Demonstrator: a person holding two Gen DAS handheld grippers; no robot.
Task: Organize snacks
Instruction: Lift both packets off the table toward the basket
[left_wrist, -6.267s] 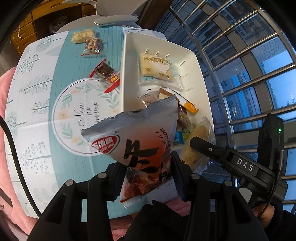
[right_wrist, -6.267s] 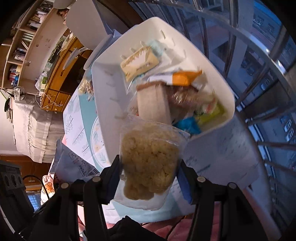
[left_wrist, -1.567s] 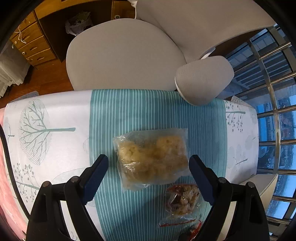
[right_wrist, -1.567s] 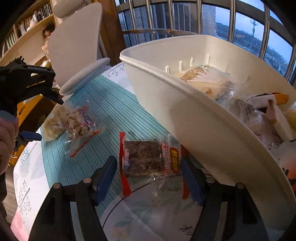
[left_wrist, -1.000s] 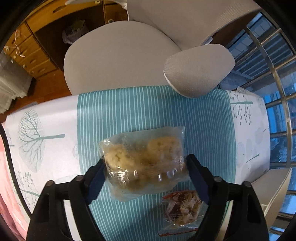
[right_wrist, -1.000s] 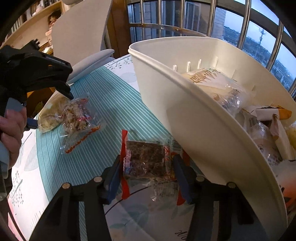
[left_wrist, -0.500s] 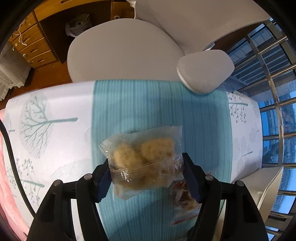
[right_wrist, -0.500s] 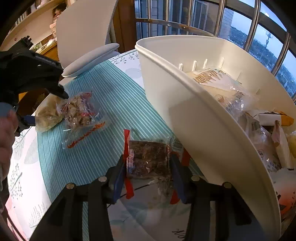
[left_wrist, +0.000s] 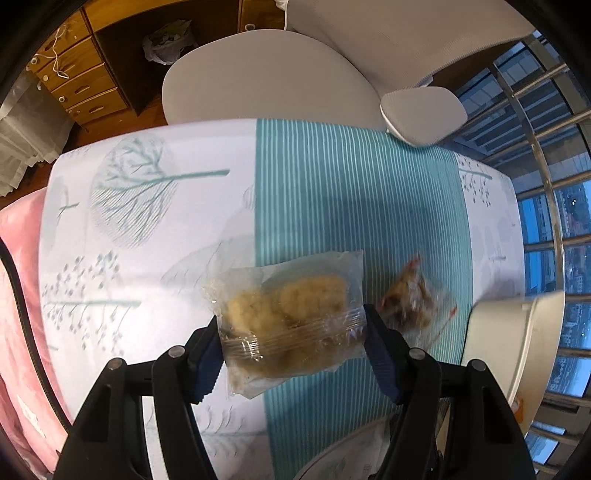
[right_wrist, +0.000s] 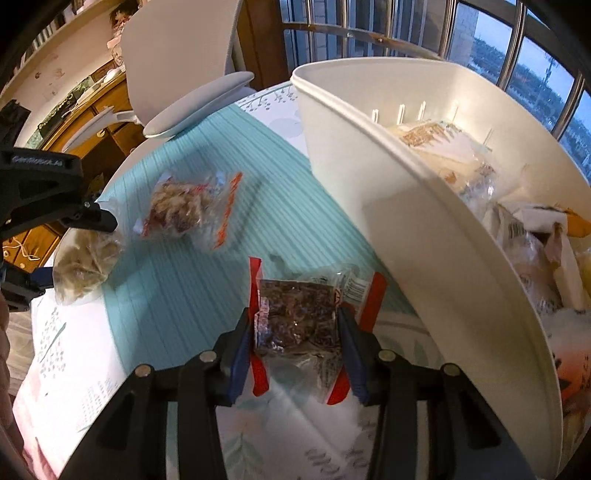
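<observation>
My left gripper (left_wrist: 291, 336) is shut on a clear packet of yellow puffed snack (left_wrist: 288, 314) and holds it above the tablecloth; the packet also shows in the right wrist view (right_wrist: 85, 262) at the far left. My right gripper (right_wrist: 295, 332) is shut on a red-edged packet of dark dried snack (right_wrist: 295, 317), close to the cloth beside the white basket (right_wrist: 406, 206). The basket holds several wrapped snacks. A clear packet with red print (right_wrist: 184, 210) lies on the teal stripes between the grippers; it shows blurred in the left wrist view (left_wrist: 413, 302).
The round table carries a white and teal cloth with tree prints (left_wrist: 140, 192). A grey chair (left_wrist: 269, 77) stands at the far edge. Window bars (left_wrist: 546, 184) run along the right. The basket rim (left_wrist: 517, 343) sits at the right in the left wrist view.
My left gripper closed on the puffed snack packet and lifted it, drawing back and left. My right gripper closed on the dark snack packet and raised it slightly.
</observation>
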